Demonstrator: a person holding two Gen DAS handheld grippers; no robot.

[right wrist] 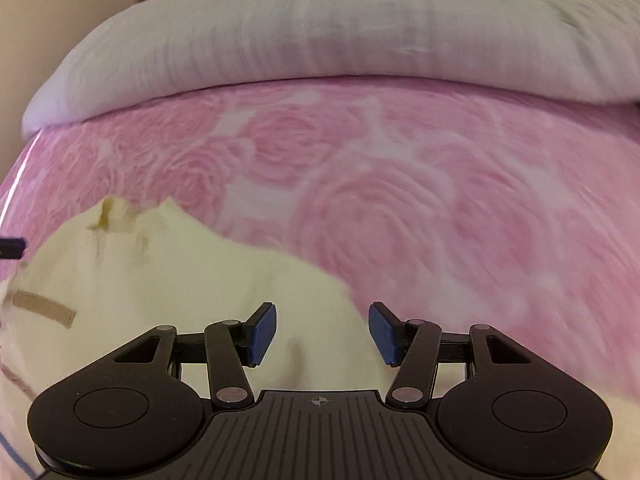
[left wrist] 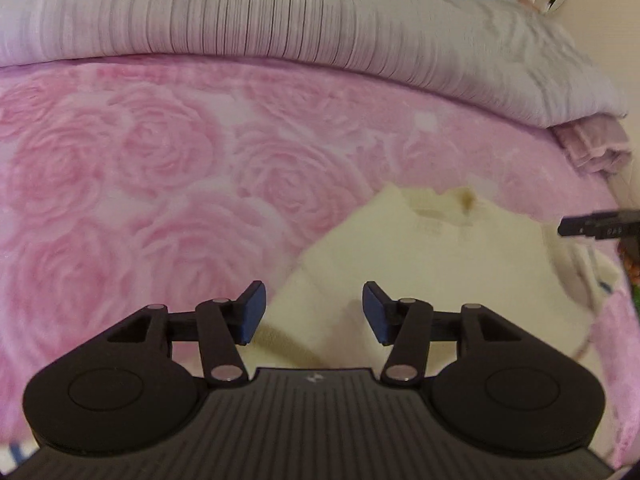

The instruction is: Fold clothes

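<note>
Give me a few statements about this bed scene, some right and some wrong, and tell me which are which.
1. The cream-coloured fabric garment lies on a pink blanket with a rose pattern. True.
2. The left gripper is clamped on the garment. False: its blue-padded fingers stand apart with nothing between them.
3. A pale grey striped duvet lies bunched along the far side of the blanket. True.
4. The right gripper is shut. False: its jaws are open, above the garment's edge.
5. The garment is dark blue. False: it is cream.
</note>
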